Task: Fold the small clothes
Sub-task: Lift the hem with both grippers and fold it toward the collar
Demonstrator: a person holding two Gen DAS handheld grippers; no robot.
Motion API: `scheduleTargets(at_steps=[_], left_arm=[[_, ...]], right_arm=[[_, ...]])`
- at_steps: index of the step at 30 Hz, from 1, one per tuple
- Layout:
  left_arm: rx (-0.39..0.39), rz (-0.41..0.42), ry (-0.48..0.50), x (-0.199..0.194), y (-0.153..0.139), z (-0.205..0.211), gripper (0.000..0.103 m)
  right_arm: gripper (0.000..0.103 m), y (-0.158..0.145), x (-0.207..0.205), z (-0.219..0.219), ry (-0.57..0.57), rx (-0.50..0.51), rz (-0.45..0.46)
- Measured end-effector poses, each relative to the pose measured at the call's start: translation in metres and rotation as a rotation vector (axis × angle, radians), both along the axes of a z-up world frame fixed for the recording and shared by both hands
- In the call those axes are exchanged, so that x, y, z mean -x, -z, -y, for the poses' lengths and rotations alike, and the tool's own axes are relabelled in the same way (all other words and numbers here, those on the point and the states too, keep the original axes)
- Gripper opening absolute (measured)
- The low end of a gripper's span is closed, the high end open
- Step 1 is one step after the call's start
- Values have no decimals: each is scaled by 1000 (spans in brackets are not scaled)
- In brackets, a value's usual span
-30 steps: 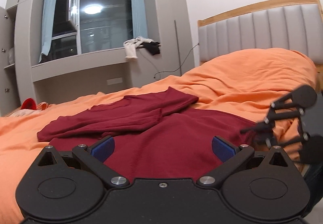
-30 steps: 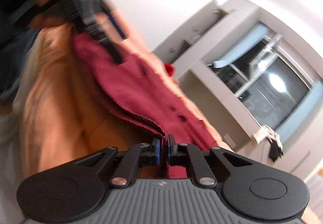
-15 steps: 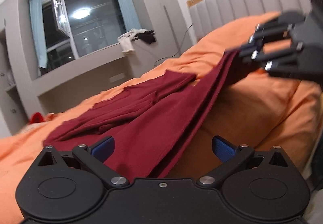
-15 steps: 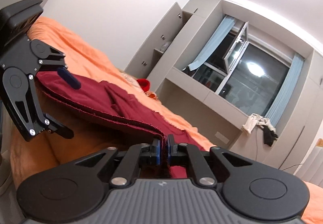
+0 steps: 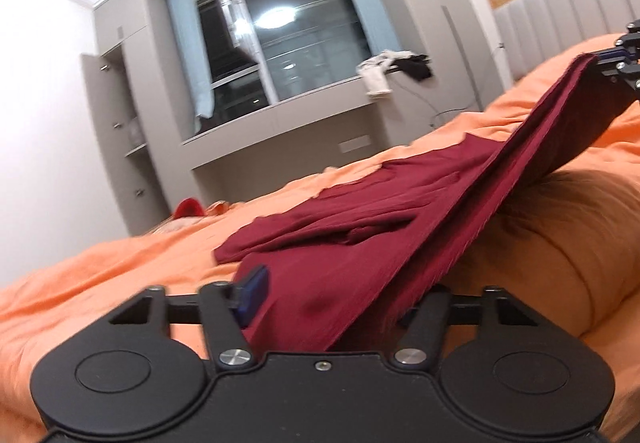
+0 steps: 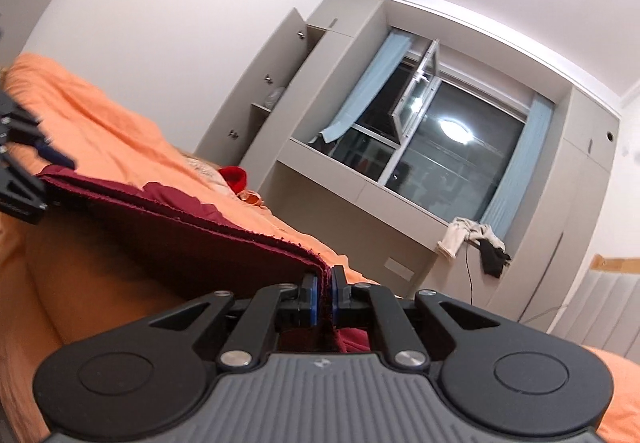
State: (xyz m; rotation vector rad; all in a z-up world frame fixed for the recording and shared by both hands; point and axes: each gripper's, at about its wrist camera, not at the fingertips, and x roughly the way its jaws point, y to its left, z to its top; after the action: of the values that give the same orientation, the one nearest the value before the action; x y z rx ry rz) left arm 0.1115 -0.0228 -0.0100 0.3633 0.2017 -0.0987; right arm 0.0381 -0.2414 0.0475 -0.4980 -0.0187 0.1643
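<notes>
Right claw [image 6: 324, 293] clamped on maroon garment [image 5: 360, 243], left claw [image 5: 332, 299] closing around its hem, above orange duvet [image 5: 560, 243].

This is a bedroom in a home. A bed with an orange duvet [image 5: 120, 275] fills the near ground, its padded grey headboard [image 5: 568, 3] with a wooden rim at the right. On the far wall stand built-in grey wardrobes [image 6: 280, 83] around a dark window [image 5: 296, 43] with pale blue curtains [image 6: 364, 91], and clothes [image 6: 472, 239] hang off the ledge beneath it.
</notes>
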Motion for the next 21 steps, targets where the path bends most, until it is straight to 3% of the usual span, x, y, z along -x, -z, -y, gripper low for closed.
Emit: scheduleTargets(at_steps=[4, 9, 14, 15, 21], left_arm=[[45, -33, -64, 10, 0, -14, 33], [72, -27, -119, 23, 0, -27, 33], [87, -54, -186, 24, 1, -34, 14], [91, -44, -190, 26, 0, -34, 7], [171, 84, -179, 51, -14, -41, 5]], right_arm=[[7, 0, 1, -2, 15, 5, 4], [7, 5, 7, -6, 48, 26, 8], [7, 15, 16, -12, 71, 53, 1], [6, 17, 18, -13, 77, 58, 3], [5, 20, 38, -16, 109, 54, 54]])
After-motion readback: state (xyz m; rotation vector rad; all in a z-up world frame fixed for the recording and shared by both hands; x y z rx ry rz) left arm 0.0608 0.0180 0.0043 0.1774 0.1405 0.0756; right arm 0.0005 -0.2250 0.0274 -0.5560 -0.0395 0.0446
